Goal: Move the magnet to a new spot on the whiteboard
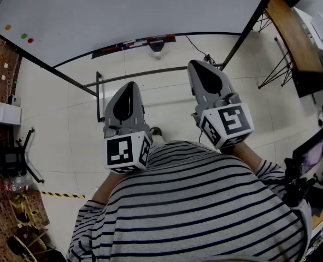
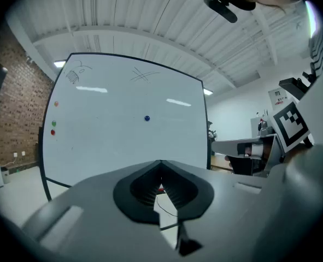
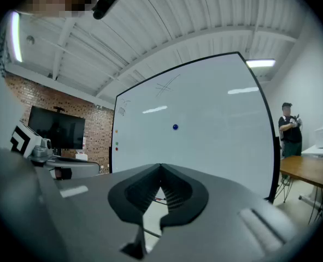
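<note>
While the left gripper and the right gripper are held low and near the person's striped shirt, each has its jaws pressed together on nothing, both aimed at the far whiteboard. A lone blue magnet sits about mid-board, well apart from either tool. An orange magnet, a green magnet and a red magnet cluster near the board's left edge. Judged from this, no grasp is in hand. The stance fits either a stand-off ahead of a reach for the magnet or a step back once the magnet has its new spot, and the views do not settle which. Any contact with the magnet from here would call for closing the gap to the board and spreading one pair of jaws around so small a disc. The board is a pale, glossy sheet on a dark rolling frame, with faint scribbles near its top. It stands on a light tiled floor, with a brick wall at the left and a wooden table at the right.
</note>
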